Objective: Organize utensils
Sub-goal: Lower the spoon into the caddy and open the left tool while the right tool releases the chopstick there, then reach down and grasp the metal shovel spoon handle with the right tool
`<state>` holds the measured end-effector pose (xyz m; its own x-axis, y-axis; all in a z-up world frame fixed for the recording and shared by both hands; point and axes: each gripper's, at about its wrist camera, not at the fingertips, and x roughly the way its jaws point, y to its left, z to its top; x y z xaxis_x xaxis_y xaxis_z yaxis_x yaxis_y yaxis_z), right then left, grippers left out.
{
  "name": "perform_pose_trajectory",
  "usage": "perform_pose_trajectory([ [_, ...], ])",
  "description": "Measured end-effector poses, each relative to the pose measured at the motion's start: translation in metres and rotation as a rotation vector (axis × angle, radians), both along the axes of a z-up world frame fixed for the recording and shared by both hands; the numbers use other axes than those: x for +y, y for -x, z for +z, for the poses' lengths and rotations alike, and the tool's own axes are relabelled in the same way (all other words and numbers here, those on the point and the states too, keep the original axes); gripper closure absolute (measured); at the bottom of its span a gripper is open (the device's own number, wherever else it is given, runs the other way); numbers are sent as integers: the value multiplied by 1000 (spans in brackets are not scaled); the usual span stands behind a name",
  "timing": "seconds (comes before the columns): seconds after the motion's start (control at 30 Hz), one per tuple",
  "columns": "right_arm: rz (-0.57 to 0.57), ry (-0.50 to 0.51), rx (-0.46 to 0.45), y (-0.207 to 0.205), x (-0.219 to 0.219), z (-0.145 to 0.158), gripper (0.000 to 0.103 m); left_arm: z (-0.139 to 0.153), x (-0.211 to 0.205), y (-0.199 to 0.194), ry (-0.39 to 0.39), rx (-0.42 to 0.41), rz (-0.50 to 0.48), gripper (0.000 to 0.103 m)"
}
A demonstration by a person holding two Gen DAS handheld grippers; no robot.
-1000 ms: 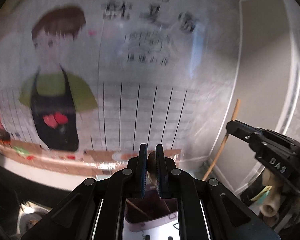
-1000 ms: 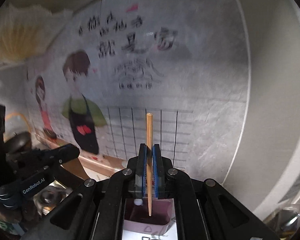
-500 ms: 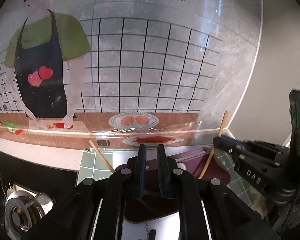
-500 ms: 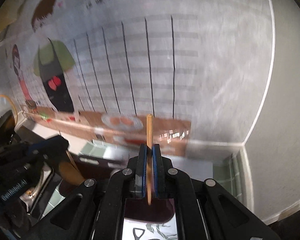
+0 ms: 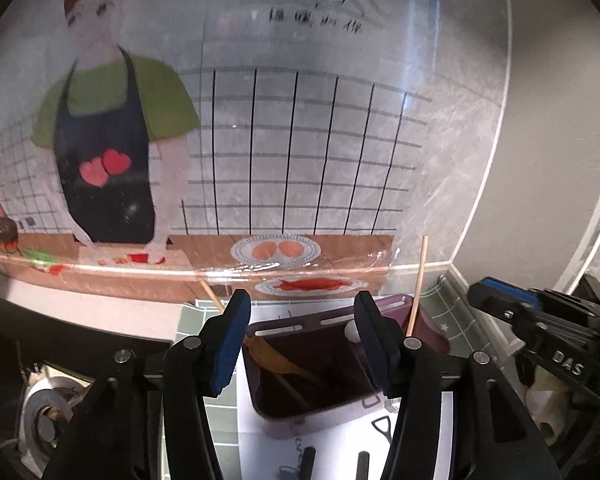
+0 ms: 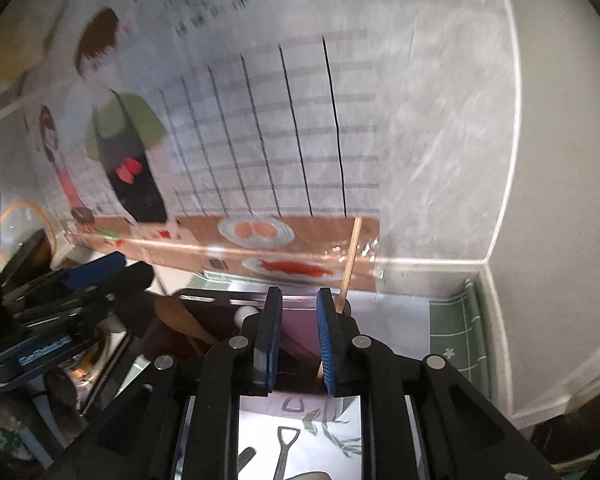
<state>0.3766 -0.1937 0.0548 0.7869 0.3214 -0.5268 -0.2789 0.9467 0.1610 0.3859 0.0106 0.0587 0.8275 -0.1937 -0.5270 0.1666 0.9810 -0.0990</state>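
Two wooden utensils [image 5: 278, 360] in purple bin [image 5: 324, 408].

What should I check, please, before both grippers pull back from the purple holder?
1. Left gripper free of the wooden spoon: ok, jaws opening, pads clear.
2. Spoon inside the purple holder: ok.
3. Right gripper free of the chopstick: cannot tell; jaws opening, stick close to the right pad.
4. Chopstick in the holder: ok, leaning at its right side.
5. Chopstick will stay when released: cannot tell.
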Motion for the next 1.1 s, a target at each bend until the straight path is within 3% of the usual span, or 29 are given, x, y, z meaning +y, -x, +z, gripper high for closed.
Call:
perform_pose_trajectory([
  [0.27, -11, 36, 12, 59, -8, -4, 84, 10, 1, 53, 31, -2, -44, 43],
  [0.4, -55, 75, 58, 80, -23, -28, 83, -16, 15, 81, 81, 68, -50, 42],
  [0.6, -143, 145, 227, 88, -40, -76, 82, -73, 31, 117, 89, 213, -19, 41],
  [0.77, 6, 92, 331, 94, -14, -113, 81, -108, 43, 134, 54, 283, 33, 41],
  [0.87, 65, 94, 353, 90, 8, -123, 81, -115, 57, 139, 72, 309, 72, 41],
  [1.1, 69, 162, 399, 64, 39, -141, 83, -122, 79, 148, 86, 334, 119, 40],
])
